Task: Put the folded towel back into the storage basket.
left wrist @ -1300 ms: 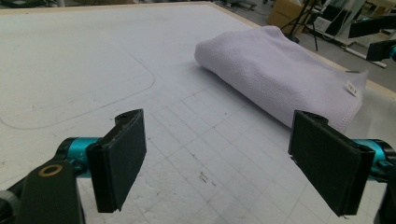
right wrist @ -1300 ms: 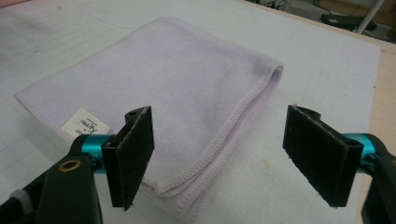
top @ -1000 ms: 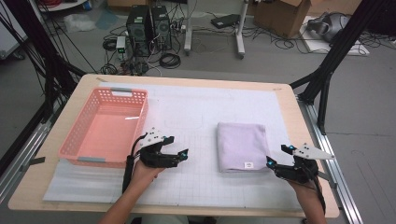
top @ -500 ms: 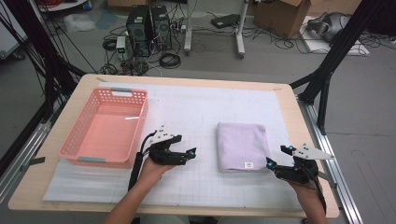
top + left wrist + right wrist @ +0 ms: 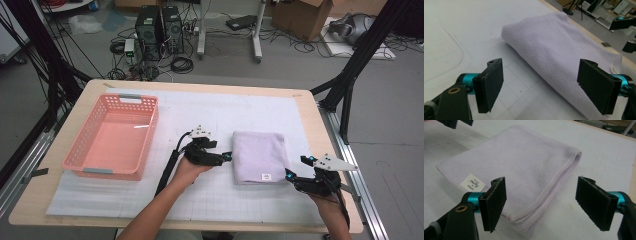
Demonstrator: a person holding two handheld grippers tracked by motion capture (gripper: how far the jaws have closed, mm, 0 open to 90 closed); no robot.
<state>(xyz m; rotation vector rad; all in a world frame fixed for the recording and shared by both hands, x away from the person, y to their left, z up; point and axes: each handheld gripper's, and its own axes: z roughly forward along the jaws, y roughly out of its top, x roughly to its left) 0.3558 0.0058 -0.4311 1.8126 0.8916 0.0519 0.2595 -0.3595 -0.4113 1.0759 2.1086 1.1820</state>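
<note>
A folded lilac towel (image 5: 260,156) lies flat on the white mat, right of centre, with a small white label (image 5: 266,176) near its front right corner. My left gripper (image 5: 228,157) is open at the towel's left edge. In the left gripper view the towel's rounded fold (image 5: 554,50) runs up between the left gripper's (image 5: 541,75) spread jaws, apart from both pads. My right gripper (image 5: 289,175) is open at the towel's front right corner. In the right gripper view that stitched corner (image 5: 524,222) lies between the right gripper's (image 5: 541,200) jaws, untouched, next to the label (image 5: 472,183).
An empty pink plastic basket (image 5: 80,162) stands on the left part of the mat (image 5: 210,110). The wooden table edge (image 5: 330,150) runs close to the right hand. Cables, computer towers and boxes lie on the floor beyond the table.
My left gripper has slid to the right across the mat, up to the towel's left edge. The right gripper and the towel have stayed where they were.
</note>
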